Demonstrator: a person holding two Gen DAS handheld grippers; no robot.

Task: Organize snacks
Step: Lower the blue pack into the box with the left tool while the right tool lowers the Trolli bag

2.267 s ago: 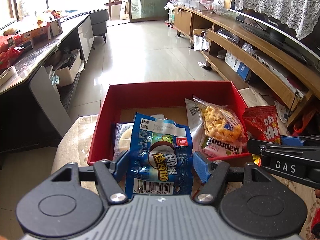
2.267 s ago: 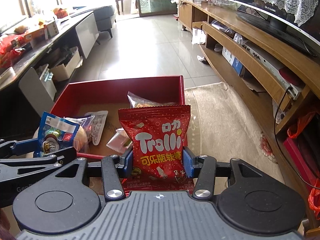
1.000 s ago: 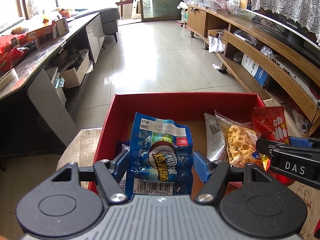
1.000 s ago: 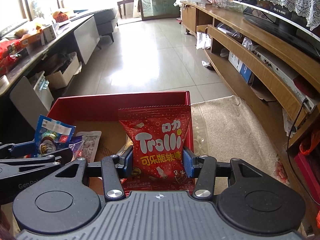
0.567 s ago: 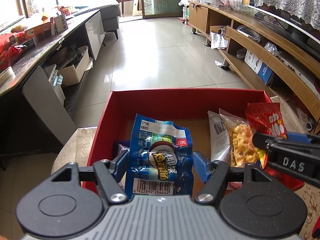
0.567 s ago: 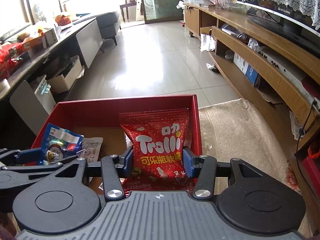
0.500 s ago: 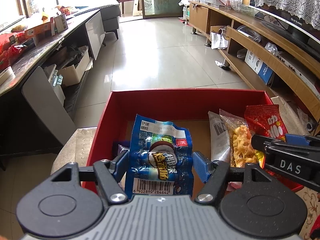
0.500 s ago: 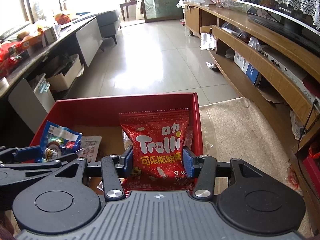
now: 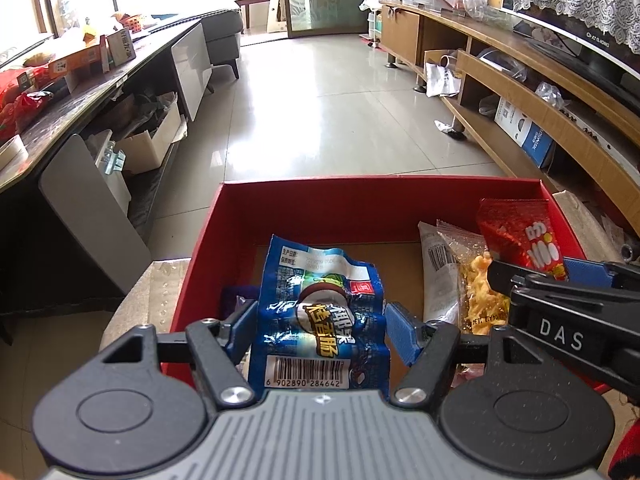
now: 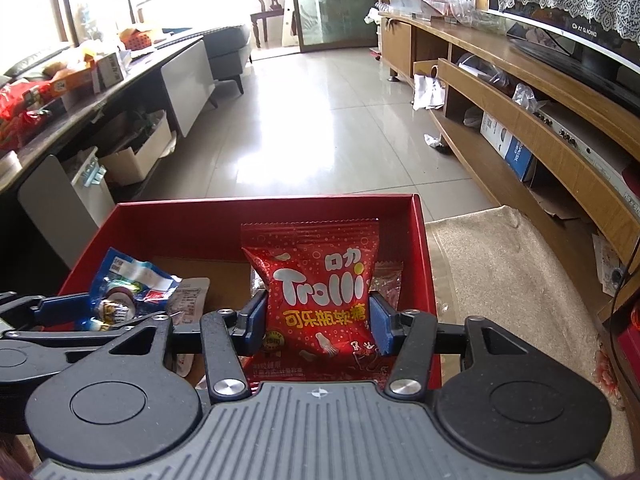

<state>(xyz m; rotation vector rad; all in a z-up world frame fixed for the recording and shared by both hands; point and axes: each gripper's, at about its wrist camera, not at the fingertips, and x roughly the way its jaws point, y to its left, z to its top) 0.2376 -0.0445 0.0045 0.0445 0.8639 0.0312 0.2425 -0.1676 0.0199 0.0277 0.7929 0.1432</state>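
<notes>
Left wrist view: the left gripper (image 9: pixel 318 326) squeezes a blue bag (image 9: pixel 320 316) over the red box (image 9: pixel 380 196), ready to drop it. The right gripper (image 10: pixel 318 322) pinches a red bag (image 10: pixel 320 296) there too.

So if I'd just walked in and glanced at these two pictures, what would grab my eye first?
Probably the two bright snack packets, each pinched upright: the left gripper clamps a blue sausage packet, the right gripper a red Trolli gummy bag. Both are held over an open red box, where a clear bag of yellow snacks already lies at the right side.
</notes>
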